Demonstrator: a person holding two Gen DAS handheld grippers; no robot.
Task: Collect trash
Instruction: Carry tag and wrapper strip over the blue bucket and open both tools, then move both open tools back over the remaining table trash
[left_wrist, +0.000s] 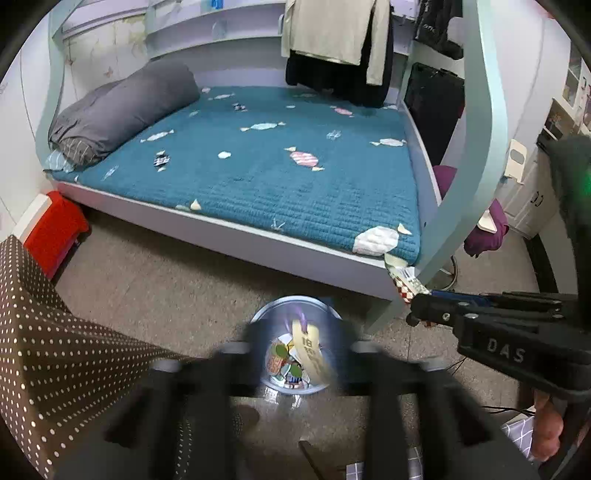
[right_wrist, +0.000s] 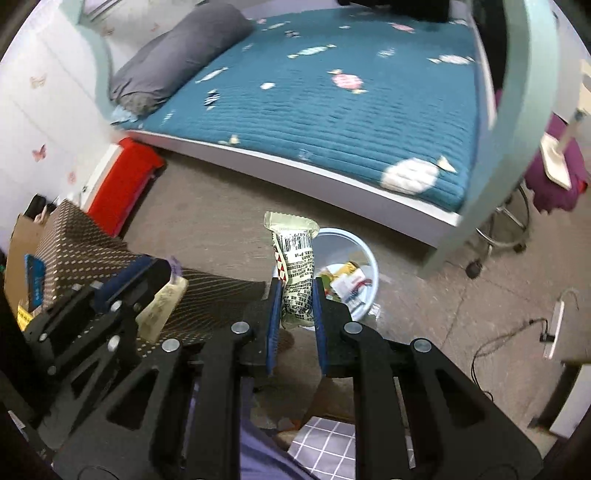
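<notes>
Trash run well under way: one piece going into the bin, one more clamped and waiting.

The bed (left_wrist: 240, 162) looks clear of litter to me; its candy shapes are only the quilt's print. On the floor (left_wrist: 159, 280) in front of it stands the pale round trash bin (right_wrist: 364, 254), already holding several wrappers (left_wrist: 286, 360). My left gripper (left_wrist: 295, 354) sits right above the bin mouth with its jaws spread; a long cream wrapper (left_wrist: 310, 350) hangs between them over the bin, seemingly let go, though blur hides whether anything touches it. My right gripper (right_wrist: 297, 295) is pinching a printed snack wrapper (right_wrist: 295, 273) upright, just beside the bin rim, not yet over it. I judge what's left is to carry that one across and release it.
</notes>
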